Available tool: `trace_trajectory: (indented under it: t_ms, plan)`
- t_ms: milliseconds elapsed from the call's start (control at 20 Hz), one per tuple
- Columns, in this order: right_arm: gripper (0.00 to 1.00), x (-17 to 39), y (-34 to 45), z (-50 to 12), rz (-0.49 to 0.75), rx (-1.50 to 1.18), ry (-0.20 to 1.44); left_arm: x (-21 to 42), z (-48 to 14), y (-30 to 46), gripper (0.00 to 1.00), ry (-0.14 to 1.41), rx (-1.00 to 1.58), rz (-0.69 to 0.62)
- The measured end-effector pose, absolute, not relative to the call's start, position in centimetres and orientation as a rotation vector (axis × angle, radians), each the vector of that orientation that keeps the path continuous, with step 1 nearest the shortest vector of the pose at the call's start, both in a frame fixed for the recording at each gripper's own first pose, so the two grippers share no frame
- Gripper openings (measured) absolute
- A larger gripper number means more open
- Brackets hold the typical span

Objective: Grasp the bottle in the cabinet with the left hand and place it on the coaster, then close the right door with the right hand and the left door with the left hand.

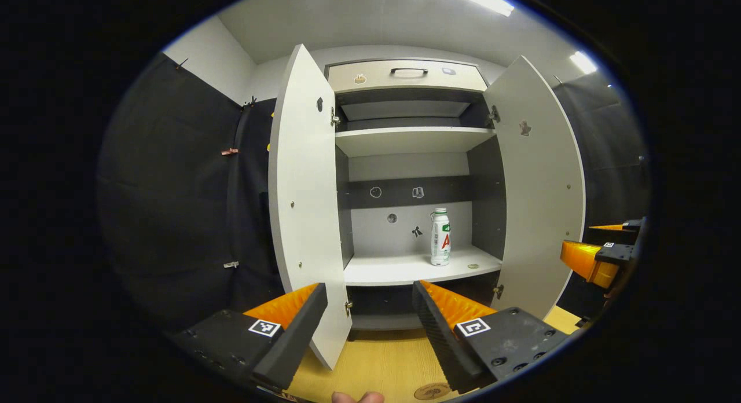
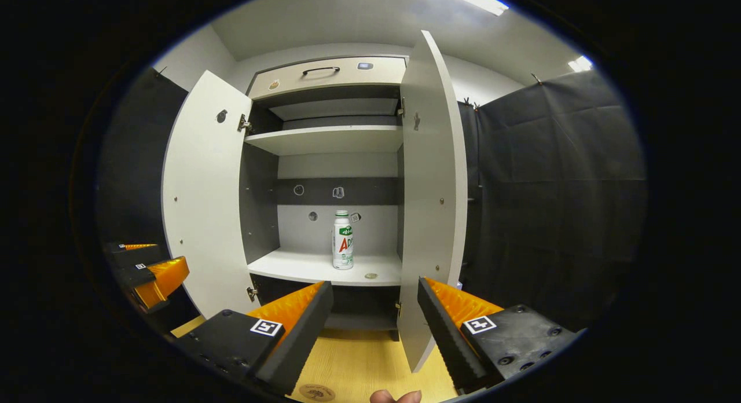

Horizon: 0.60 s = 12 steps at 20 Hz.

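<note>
A white bottle (image 1: 440,237) (image 2: 343,240) with a green and red label stands upright on the lower shelf (image 1: 405,268) of the cabinet, toward its right side. Both doors hang open: the left door (image 1: 301,200) (image 2: 202,194) and the right door (image 1: 538,183) (image 2: 431,189). A round wooden coaster (image 1: 431,391) (image 2: 316,392) lies on the wooden table near the front edge. My left gripper (image 1: 369,299) is open, well short of the cabinet, with nothing between its fingers. My right gripper (image 2: 375,296) is open too, in front of the right door's edge.
A drawer (image 1: 405,74) with a dark handle tops the cabinet, above an upper shelf (image 1: 411,139). A small round disc (image 1: 473,266) lies on the lower shelf right of the bottle. Black cloth walls flank the cabinet. A fingertip (image 1: 356,397) shows at the bottom edge.
</note>
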State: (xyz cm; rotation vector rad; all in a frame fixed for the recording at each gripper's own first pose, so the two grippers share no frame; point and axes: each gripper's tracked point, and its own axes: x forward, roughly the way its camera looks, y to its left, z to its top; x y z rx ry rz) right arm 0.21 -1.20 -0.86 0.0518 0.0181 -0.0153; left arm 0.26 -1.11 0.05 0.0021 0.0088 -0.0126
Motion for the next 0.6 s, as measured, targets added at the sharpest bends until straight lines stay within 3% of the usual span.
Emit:
trace_trajectory:
  t_ms: [600]
  plan:
    - [0.97,-0.5,-2.9,0.2,-0.035,0.044,-0.014,1.2,1.3,-3.6,0.94,-0.017,-0.004,-0.044]
